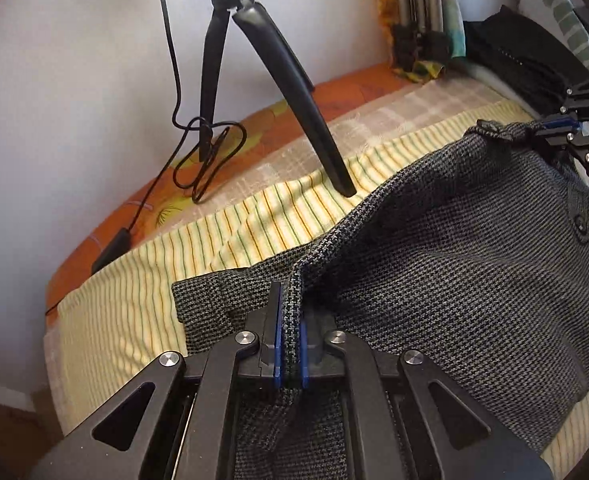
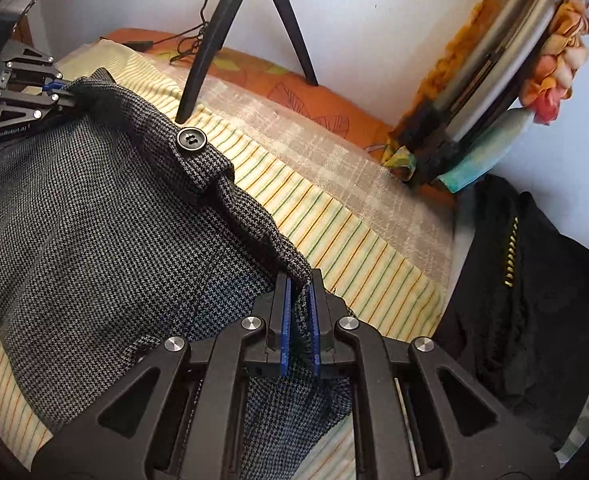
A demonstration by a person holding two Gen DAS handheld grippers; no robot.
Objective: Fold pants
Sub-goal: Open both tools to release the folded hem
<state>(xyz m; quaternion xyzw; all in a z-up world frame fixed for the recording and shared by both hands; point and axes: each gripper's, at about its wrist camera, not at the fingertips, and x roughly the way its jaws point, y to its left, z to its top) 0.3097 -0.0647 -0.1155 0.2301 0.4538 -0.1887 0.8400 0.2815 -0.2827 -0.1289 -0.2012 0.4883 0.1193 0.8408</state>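
The grey houndstooth pants (image 2: 94, 220) lie spread over the striped yellow sheet (image 2: 334, 220) on the bed, waistband stretched between the two claws. The left claw (image 1: 290, 332) is pinched tight on a fold of the waistband edge, and the right claw (image 2: 299, 312) is clamped on the other end of it. A black button (image 2: 191, 141) sits on the waistband ahead and to the left of the right claw. Beyond both claws, a black tripod (image 1: 254, 80) stands on the bed, with a coiled cable (image 1: 202, 160) beside it. A dark garment (image 2: 526, 300) lies right of the right claw.
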